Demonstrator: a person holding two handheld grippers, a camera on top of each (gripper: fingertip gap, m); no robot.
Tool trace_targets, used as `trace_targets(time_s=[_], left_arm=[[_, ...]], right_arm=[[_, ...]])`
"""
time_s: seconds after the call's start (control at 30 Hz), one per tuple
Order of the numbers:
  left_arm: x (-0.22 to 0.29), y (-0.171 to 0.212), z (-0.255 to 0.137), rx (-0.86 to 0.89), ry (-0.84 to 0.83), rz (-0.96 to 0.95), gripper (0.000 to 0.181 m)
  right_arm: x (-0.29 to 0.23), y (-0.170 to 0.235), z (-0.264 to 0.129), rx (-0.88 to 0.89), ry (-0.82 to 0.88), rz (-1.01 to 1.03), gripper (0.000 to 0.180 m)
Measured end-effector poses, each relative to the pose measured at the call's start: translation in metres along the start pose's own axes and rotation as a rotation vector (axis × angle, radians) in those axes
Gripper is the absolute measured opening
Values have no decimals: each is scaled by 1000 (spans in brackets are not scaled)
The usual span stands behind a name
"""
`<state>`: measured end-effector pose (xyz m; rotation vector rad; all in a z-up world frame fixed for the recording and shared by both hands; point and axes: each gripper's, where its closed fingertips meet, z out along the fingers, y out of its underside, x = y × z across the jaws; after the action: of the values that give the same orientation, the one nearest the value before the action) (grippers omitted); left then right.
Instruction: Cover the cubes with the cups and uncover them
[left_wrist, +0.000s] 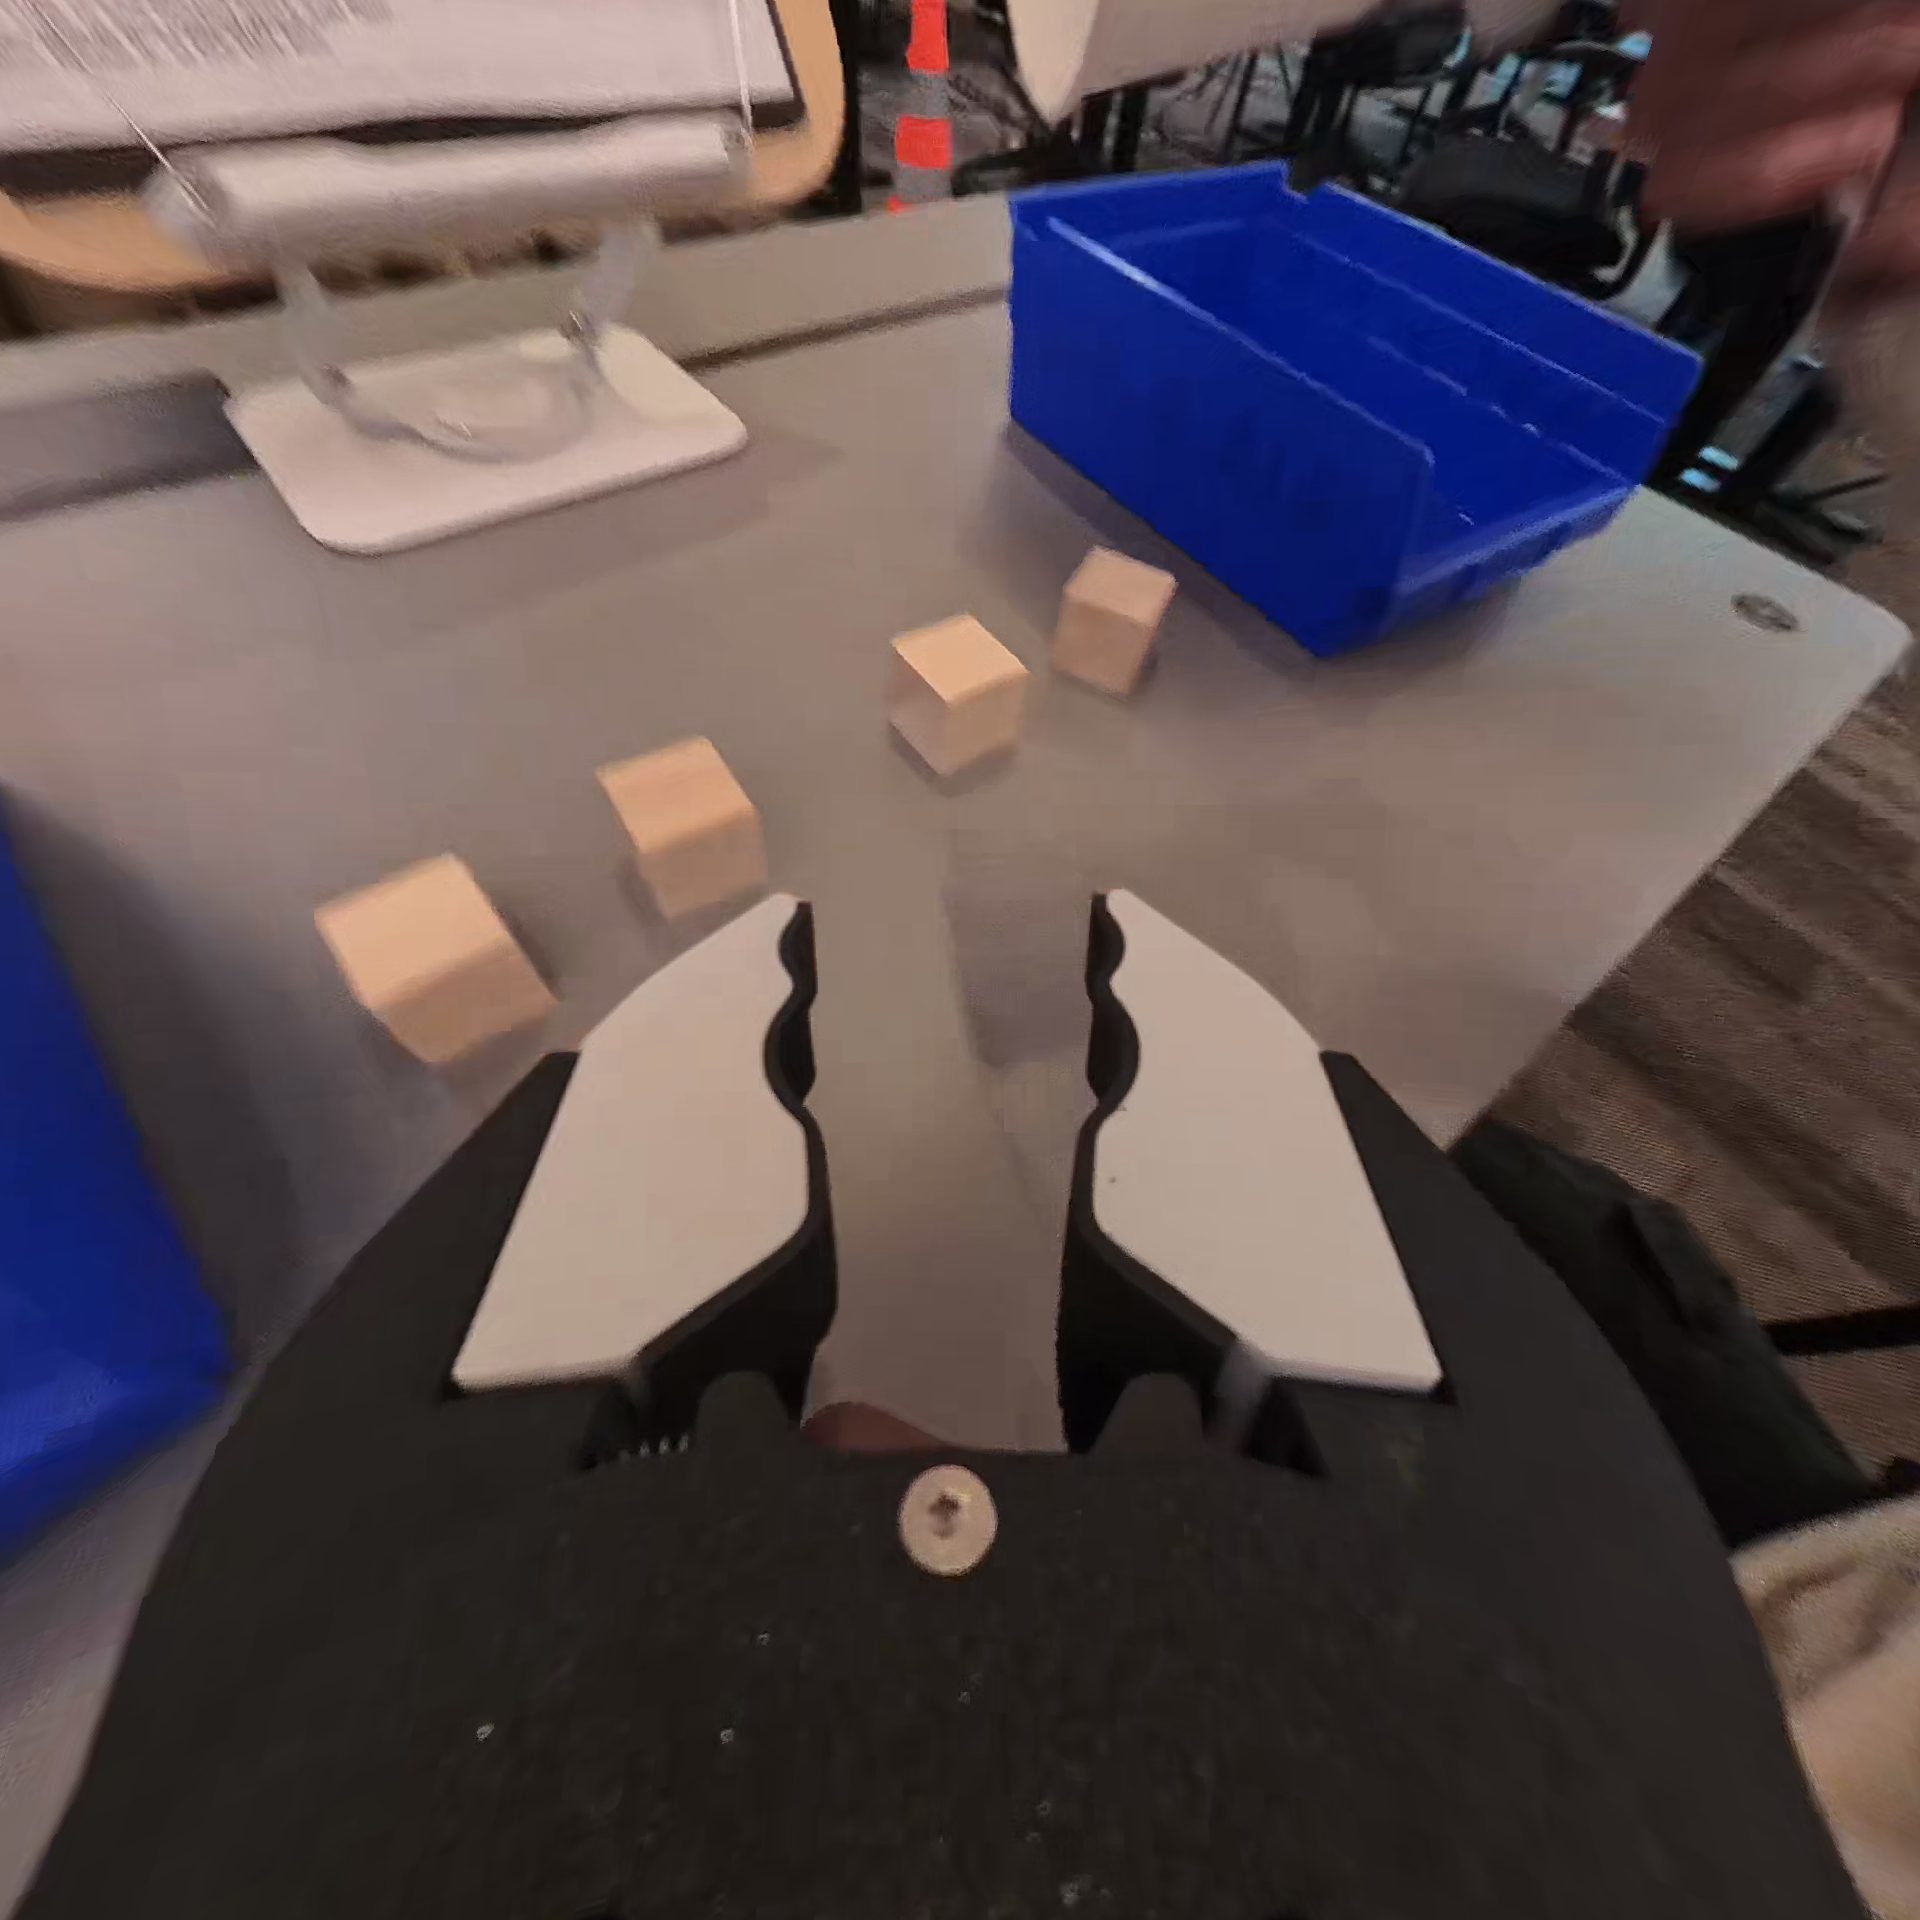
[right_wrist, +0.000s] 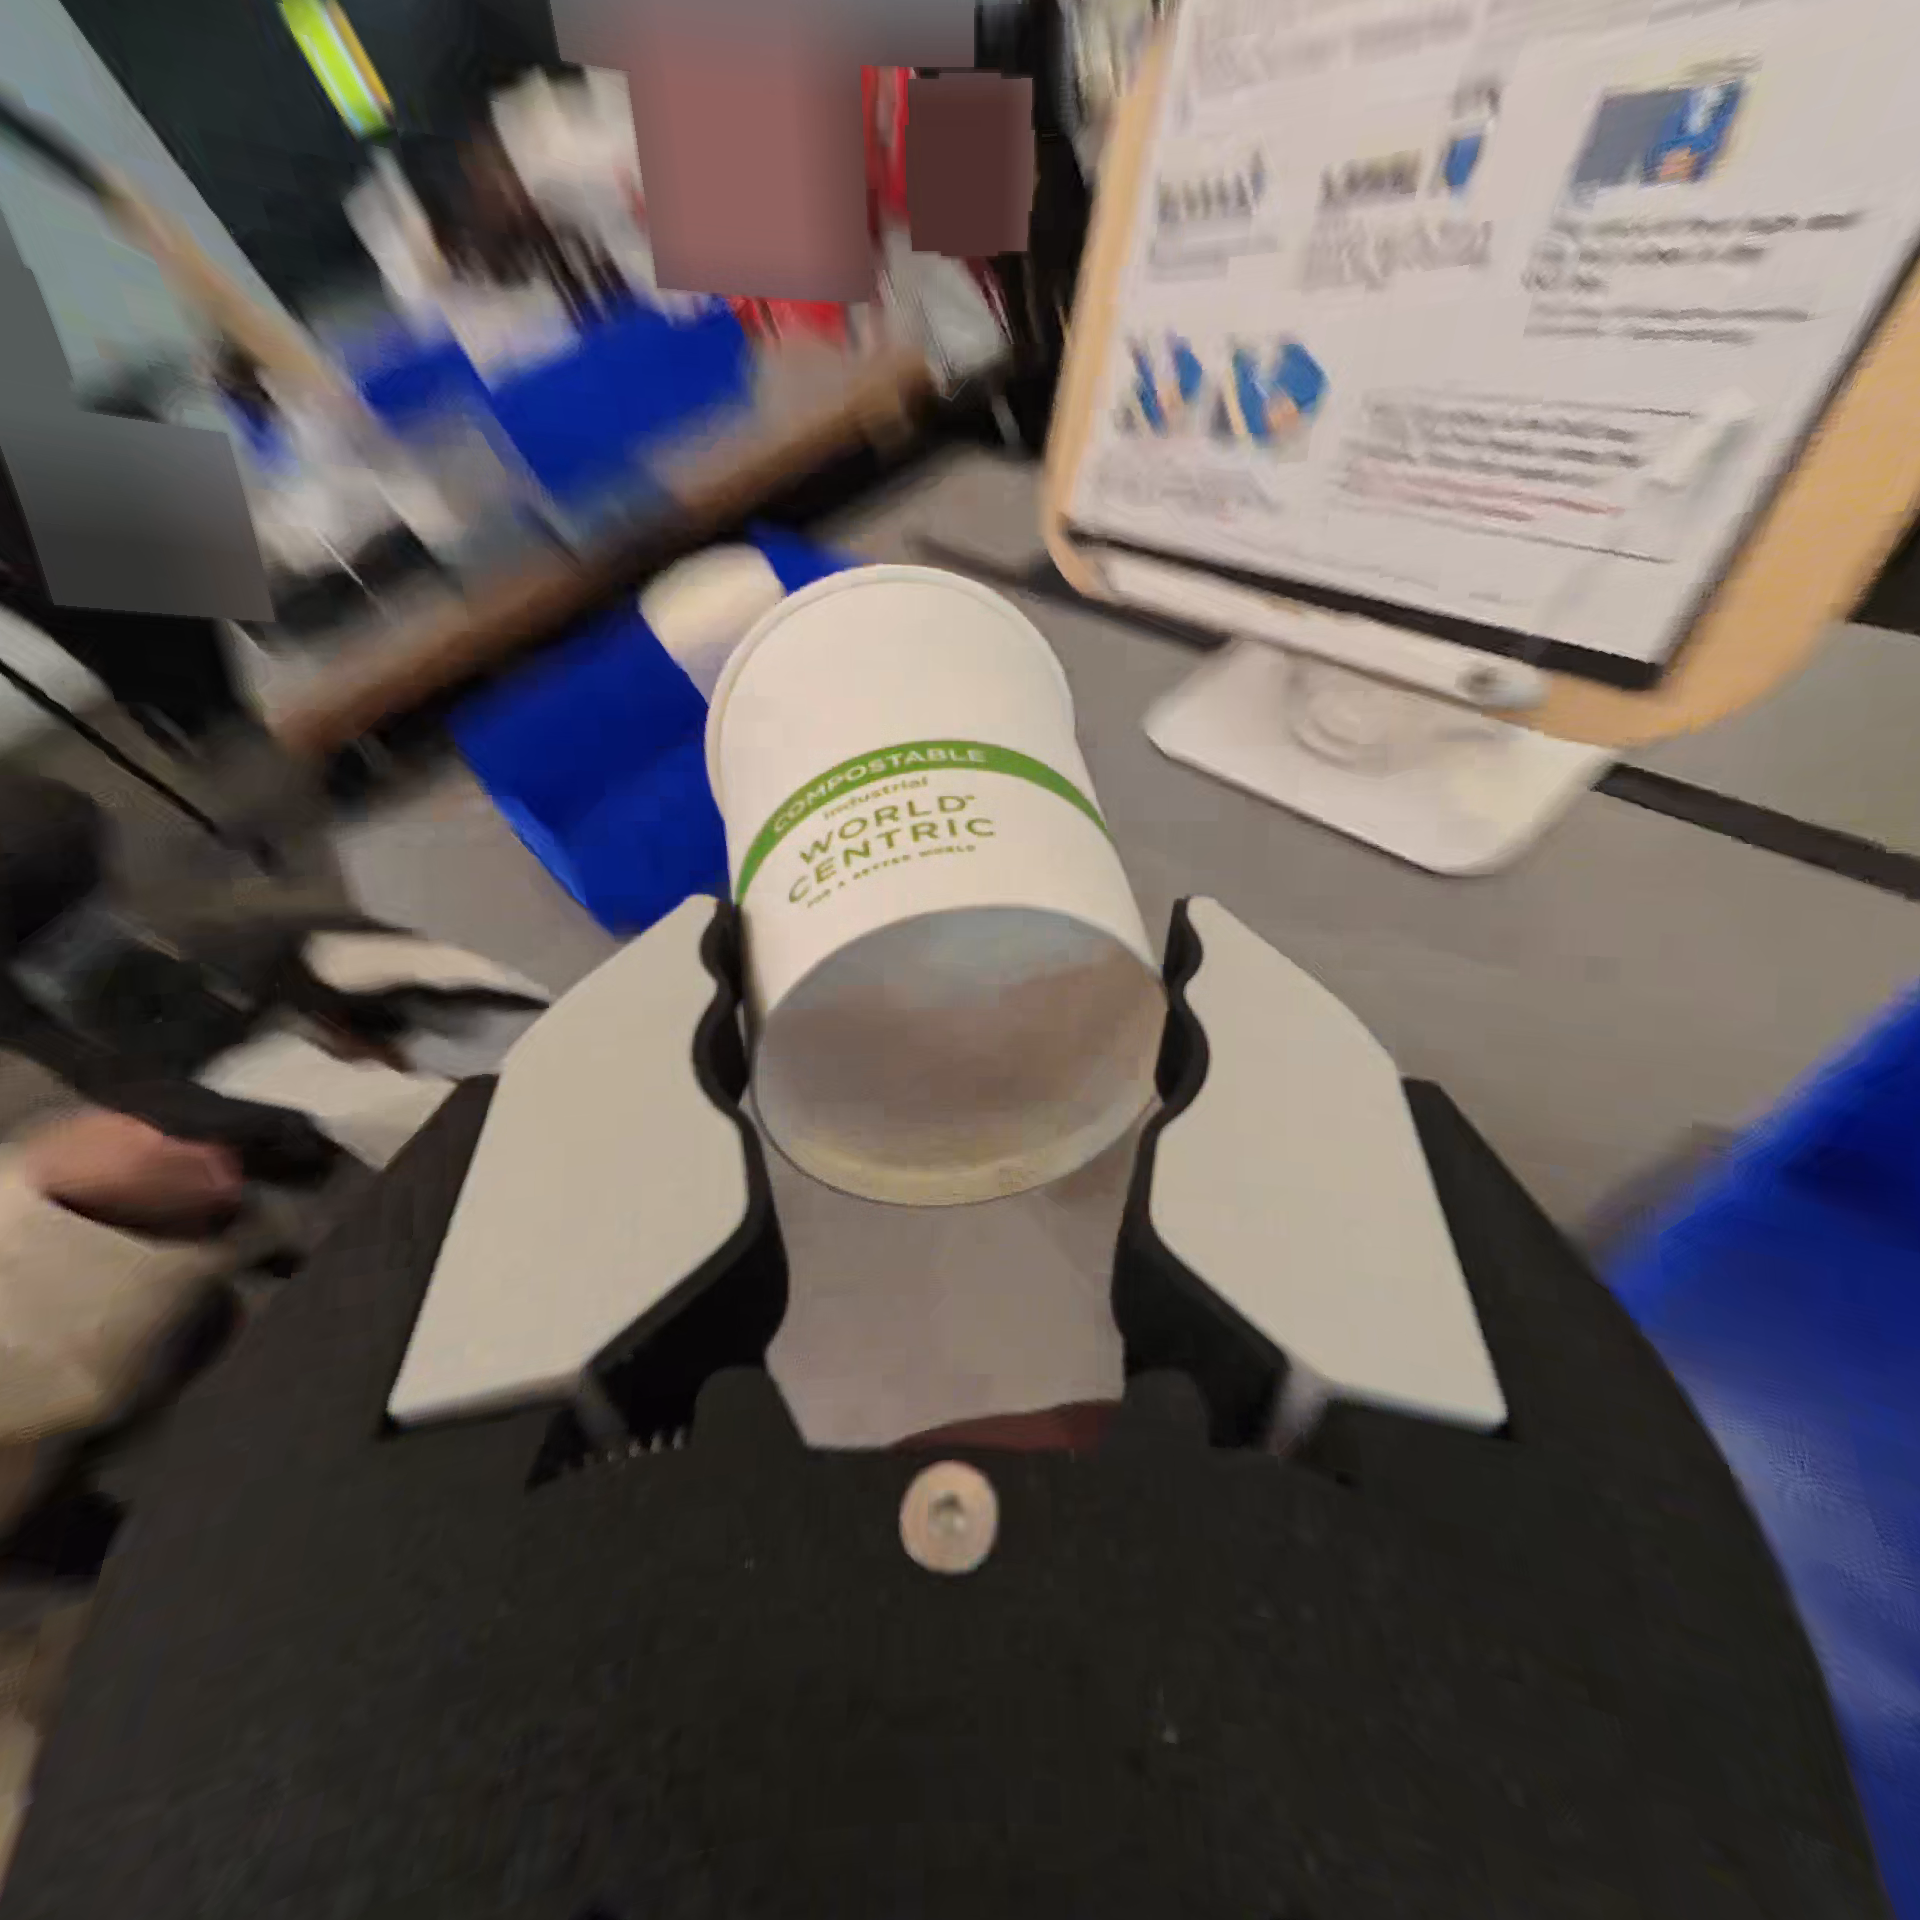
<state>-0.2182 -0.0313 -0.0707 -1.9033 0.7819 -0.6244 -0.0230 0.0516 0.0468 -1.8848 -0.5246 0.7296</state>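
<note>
Several pale wooden cubes lie in a diagonal row on the grey table (left_wrist: 260, 665): a near-left cube (left_wrist: 431, 956), one past it (left_wrist: 681, 826), another (left_wrist: 956, 691) and the far one (left_wrist: 1112, 618). My left gripper (left_wrist: 945, 914) is open and empty, just this side of the row. My right gripper (right_wrist: 945, 935) is shut on a white paper cup (right_wrist: 904, 831) with a green band. The cup lies tilted, its base toward the camera and its rim pointing away, above the table.
A blue bin (left_wrist: 1340, 405) stands at the far right by the table's edge. Another blue bin (left_wrist: 83, 1195) is at the near left, and also shows in the right wrist view (right_wrist: 582, 748). A white stand (left_wrist: 478, 436) holds a sheet-bearing board (right_wrist: 1475, 312).
</note>
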Motion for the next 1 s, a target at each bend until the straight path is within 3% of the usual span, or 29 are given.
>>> trace_targets(time_s=[0.17,0.43,0.7,0.97,1.0], left_arm=[[6,42,-5,-68,28,-4,51],[-5,23,-23,-1,22,-35,49],[-5,34,-24,-39,29,-29,50],[3,45,-15,-90,36,18,51],[4,45,-14,-90,39,15,52]], right_arm=[[43,43,-8,-557,160,-348,78],[62,113,21,-1156,197,-600,78],[77,138,43,-1297,205,-607,79],[78,150,53,-1270,167,-576,80],[79,148,51,-1260,170,-588,89]])
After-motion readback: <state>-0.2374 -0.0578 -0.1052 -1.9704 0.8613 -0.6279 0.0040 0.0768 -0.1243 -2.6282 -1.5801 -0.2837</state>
